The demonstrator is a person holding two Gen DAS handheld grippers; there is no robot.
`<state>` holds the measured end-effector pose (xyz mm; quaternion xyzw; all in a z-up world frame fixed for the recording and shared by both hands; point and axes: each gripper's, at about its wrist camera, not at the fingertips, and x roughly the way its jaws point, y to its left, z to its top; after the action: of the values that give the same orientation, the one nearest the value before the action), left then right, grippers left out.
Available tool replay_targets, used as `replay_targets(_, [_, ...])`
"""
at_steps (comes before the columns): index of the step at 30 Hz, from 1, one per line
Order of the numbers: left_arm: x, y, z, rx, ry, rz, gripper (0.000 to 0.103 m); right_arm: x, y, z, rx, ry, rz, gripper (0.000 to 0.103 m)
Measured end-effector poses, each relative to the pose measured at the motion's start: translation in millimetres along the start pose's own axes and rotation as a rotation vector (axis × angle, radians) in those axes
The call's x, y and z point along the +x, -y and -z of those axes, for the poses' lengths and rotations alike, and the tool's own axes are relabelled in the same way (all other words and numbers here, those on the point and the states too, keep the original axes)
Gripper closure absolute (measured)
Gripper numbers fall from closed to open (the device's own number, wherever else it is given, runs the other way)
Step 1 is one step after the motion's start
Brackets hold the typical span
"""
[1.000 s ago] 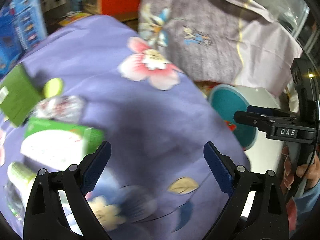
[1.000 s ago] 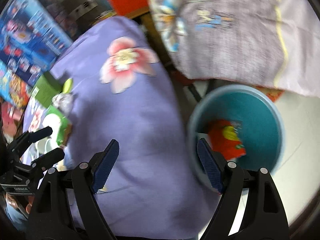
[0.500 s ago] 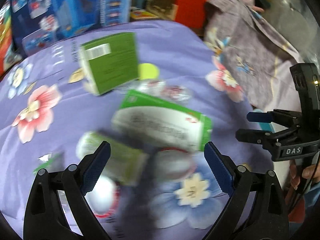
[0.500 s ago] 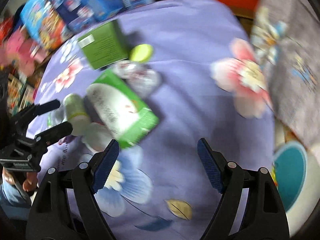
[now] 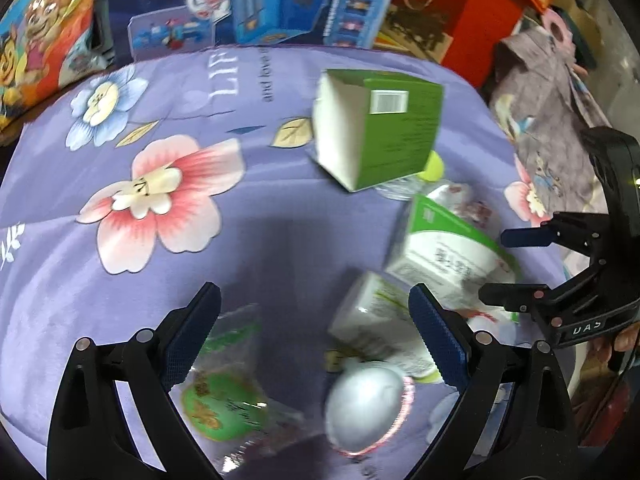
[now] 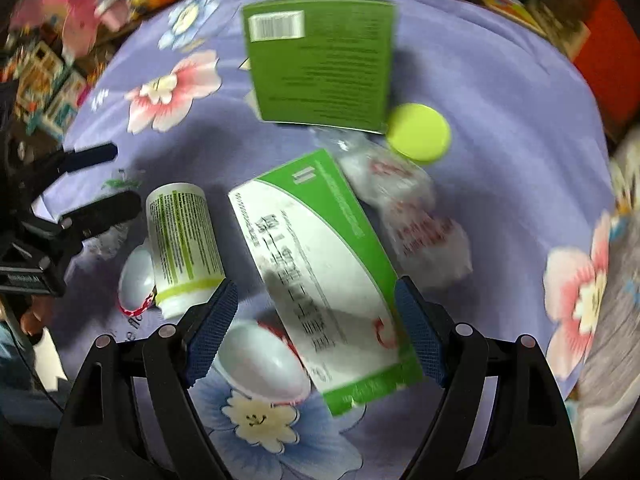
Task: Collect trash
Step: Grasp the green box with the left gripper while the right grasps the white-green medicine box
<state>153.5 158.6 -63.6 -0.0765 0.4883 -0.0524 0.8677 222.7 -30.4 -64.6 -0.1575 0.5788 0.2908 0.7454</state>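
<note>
Right wrist view shows the right gripper (image 6: 316, 316) with its jaws spread wide and nothing pinched, hanging over a long green-and-white carton (image 6: 320, 276) that lies near the middle of the purple flowered cloth (image 6: 500, 92). Toward the cloth's far edge lies a green box (image 6: 320, 60) with a barcode label, a yellow-green lid (image 6: 419, 132) just beside its corner. A crumpled clear wrapper (image 6: 416, 220) lies between lid and carton. Left of the carton lie a white bottle with a green label (image 6: 182, 240) and two white egg-shaped shells (image 6: 264, 364). The left gripper (image 5: 314, 336) also stands with jaws spread, empty, above a clear bag with a green print (image 5: 224, 392) near the cloth's near edge.
</note>
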Motion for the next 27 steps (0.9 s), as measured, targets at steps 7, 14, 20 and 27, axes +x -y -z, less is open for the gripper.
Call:
replay_targets(7, [8.3, -23.7, -3.2, -0.036, -0.007, 0.003, 0.008, 22.2, -7.6, -21.6, -0.093, -0.075, 0.059, 0.024])
replay_targets(14, [19.3, -33.5, -8.3, -0.047, -0.022, 0.006, 0.008, 42.7, -13.8, -33.5, -0.164, -0.134, 0.083, 0.023])
replay_targets(20, [26.0, -32.9, -13.2, -0.046, -0.029, 0.015, 0.008, 46.2, -10.6, -35.2, -0.122, -0.092, 0.036, 0.026])
replay_targets(27, [34.1, -13.7, -37.2, 0.009, -0.016, 0.031, 0.008, -1.5, -5.3, -34.7, -0.070, 0.007, 0.012, 0.028])
